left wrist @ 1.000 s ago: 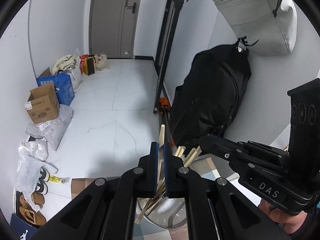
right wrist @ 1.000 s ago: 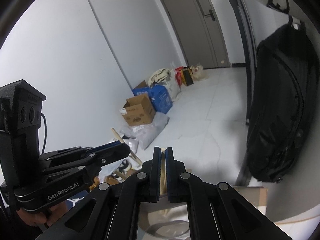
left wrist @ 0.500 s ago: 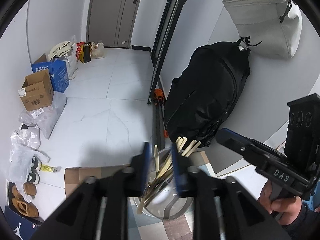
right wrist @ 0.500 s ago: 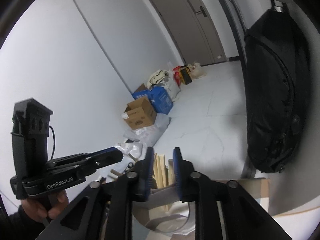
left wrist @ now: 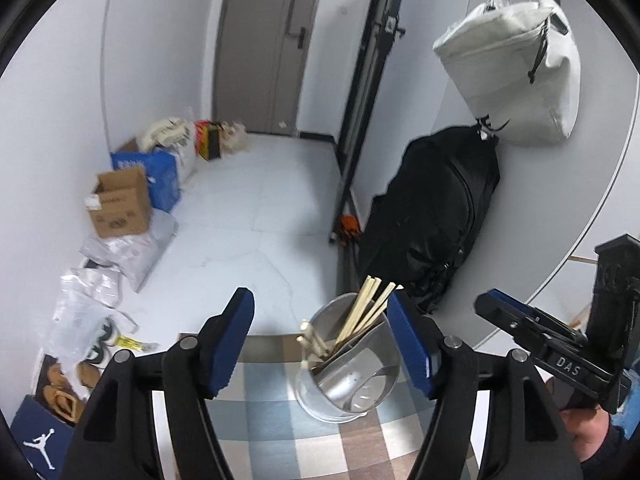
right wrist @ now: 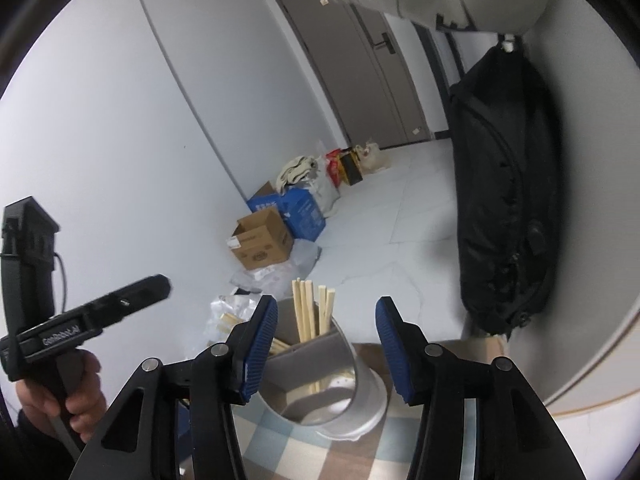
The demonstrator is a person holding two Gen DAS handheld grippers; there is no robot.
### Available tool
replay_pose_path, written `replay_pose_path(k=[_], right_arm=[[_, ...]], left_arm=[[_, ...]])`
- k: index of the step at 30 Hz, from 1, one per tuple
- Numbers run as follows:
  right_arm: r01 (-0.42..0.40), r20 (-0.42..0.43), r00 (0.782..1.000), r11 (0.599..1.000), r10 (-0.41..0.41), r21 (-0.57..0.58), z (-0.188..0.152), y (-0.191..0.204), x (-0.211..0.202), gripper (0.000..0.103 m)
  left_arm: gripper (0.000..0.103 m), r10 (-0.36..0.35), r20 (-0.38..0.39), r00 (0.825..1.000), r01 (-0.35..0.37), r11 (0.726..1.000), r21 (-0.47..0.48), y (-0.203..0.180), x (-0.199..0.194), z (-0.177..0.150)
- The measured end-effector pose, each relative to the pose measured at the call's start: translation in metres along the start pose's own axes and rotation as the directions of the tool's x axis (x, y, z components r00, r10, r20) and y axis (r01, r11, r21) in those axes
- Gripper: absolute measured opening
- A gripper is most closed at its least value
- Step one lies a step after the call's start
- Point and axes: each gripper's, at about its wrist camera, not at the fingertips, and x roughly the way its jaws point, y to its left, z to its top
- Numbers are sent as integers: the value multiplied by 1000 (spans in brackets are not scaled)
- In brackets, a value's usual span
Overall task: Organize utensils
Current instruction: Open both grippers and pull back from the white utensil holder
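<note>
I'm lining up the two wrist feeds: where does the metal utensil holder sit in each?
Left wrist: metal utensil holder low, right of centre, by the left gripper's right finger.
Right wrist: holder low centre, between the right gripper's fingers.
Shared landmark: brown cardboard box on the floor, near the white wall.

We see a table with a checked cloth (left wrist: 280,420) in blue, white and brown squares. A metal utensil holder (left wrist: 352,364) stands directly on it near the far edge, wooden chopsticks (left wrist: 364,312) upright inside. Table edge beyond looks brown, maybe cardboard.
</note>
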Motion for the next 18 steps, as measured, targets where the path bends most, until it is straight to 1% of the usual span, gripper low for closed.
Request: replay_pose_path(k=[1, 2, 7, 12, 13, 14, 16, 18], right_arm=[[-2, 11, 1000, 1000, 2, 0, -1, 2, -6, 53], [-6, 21, 1000, 1000, 6, -2, -1, 4, -11, 56], [-22, 97, 995, 999, 25, -41, -8, 24, -41, 67], [-41, 154, 987, 996, 53, -75, -17, 42, -67, 81], [-46, 162, 985, 996, 59, -82, -20, 46, -71, 82], [-48, 172, 983, 995, 64, -92, -24, 50, -77, 84], [-47, 183, 981, 993, 66, -106, -30, 55, -83, 86], [-47, 193, 979, 991, 71, -127, -38, 60, -88, 90]], left_arm=[[71, 9, 10, 1000, -8, 1000, -5, 0, -3, 0], [77, 18, 24, 1000, -18, 1000, -11, -1, -9, -2], [78, 66, 88, 994, -67, 998, 11, -7, -32, -12], [79, 75, 107, 991, -74, 997, -9, -8, -45, -22], [80, 80, 115, 990, -79, 997, -12, -9, -47, -25], [85, 84, 120, 989, -84, 996, -13, -9, -49, -27], [89, 95, 141, 985, -94, 995, -12, -10, -54, -34], [89, 103, 162, 981, -103, 995, -7, -12, -60, -40]])
